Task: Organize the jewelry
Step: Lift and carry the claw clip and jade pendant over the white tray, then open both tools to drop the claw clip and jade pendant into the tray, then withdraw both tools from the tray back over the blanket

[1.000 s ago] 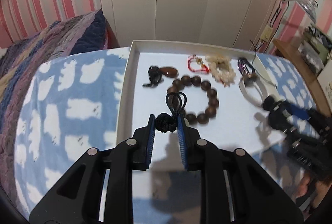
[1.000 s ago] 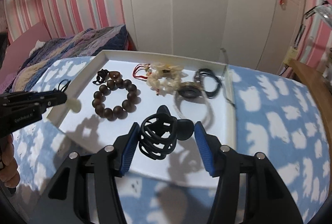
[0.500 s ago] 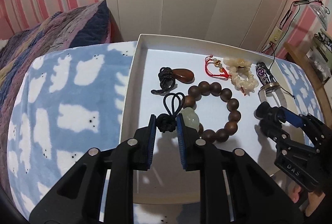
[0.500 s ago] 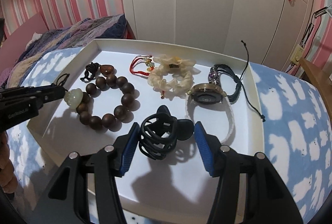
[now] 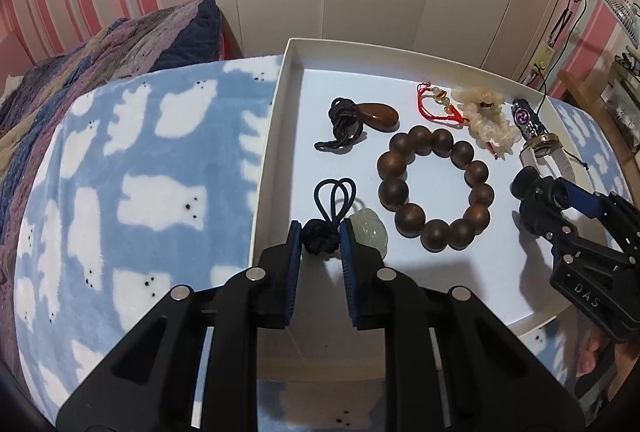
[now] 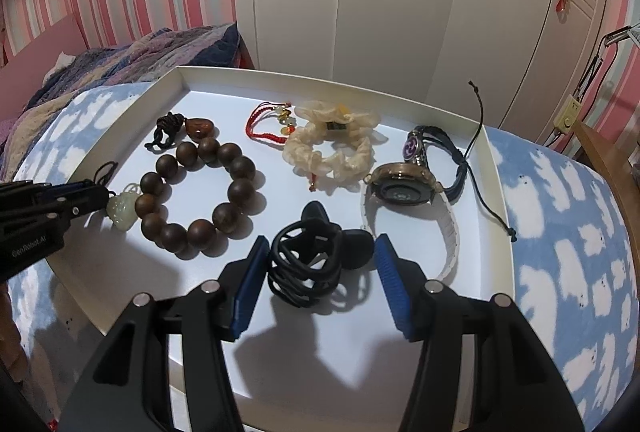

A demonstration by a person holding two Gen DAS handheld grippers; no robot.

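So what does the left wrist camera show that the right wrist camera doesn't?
Only the left wrist view shows the left gripper pinching the black knot of the pale jade pendant's cord, and a fan at the far right. Only the right wrist view shows the black hair claw between the right gripper's pads, and the watch's whole white strap. Both show the white tray, the wooden bead bracelet and the red cord bracelet.
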